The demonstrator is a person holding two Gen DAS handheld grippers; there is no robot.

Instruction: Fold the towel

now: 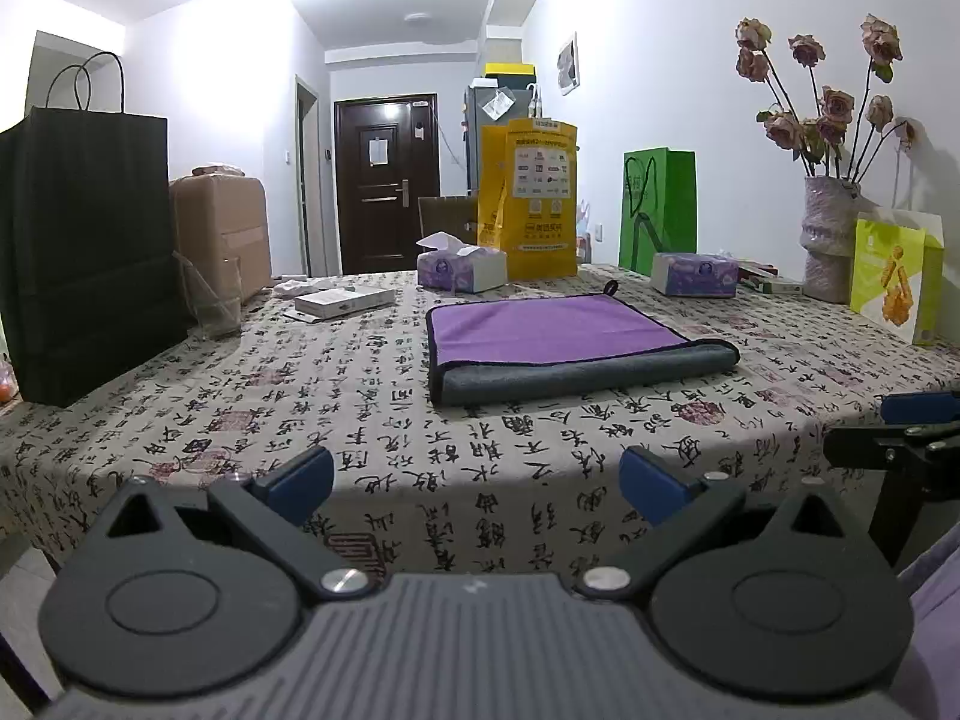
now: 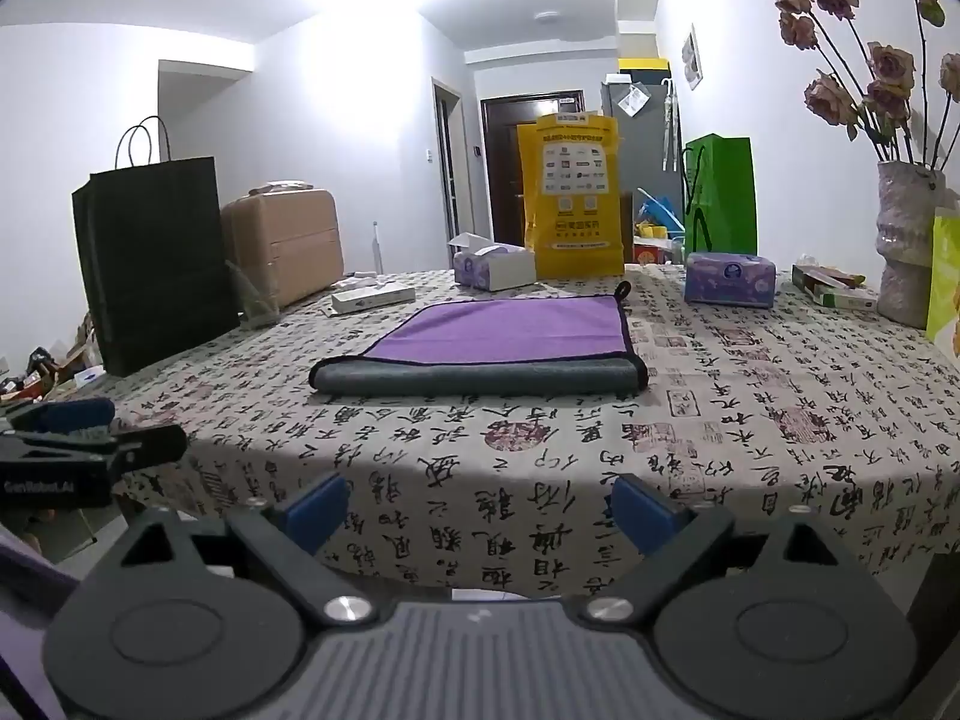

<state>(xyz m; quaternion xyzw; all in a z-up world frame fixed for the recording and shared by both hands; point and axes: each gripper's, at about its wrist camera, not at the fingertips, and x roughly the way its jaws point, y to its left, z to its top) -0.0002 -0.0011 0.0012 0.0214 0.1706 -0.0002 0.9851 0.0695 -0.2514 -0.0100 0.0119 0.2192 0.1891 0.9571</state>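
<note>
The towel (image 1: 558, 333) lies folded on the table's patterned cloth, purple on top with a grey fold along its near edge and a black loop at a far corner. It also shows in the right wrist view (image 2: 504, 333). My left gripper (image 1: 477, 480) is open and empty, held back at the table's near edge, well short of the towel. My right gripper (image 2: 480, 510) is open and empty, also back at the near edge. The right gripper shows at the right edge of the left wrist view (image 1: 900, 426); the left gripper shows at the left edge of the right wrist view (image 2: 78, 438).
A black paper bag (image 1: 90, 252) stands at the left. Two tissue boxes (image 1: 462, 267) (image 1: 696, 273), a yellow bag (image 1: 531, 198), a green bag (image 1: 660, 204), a flat white box (image 1: 345, 300) and a vase of dried roses (image 1: 831, 240) stand around the table's far side.
</note>
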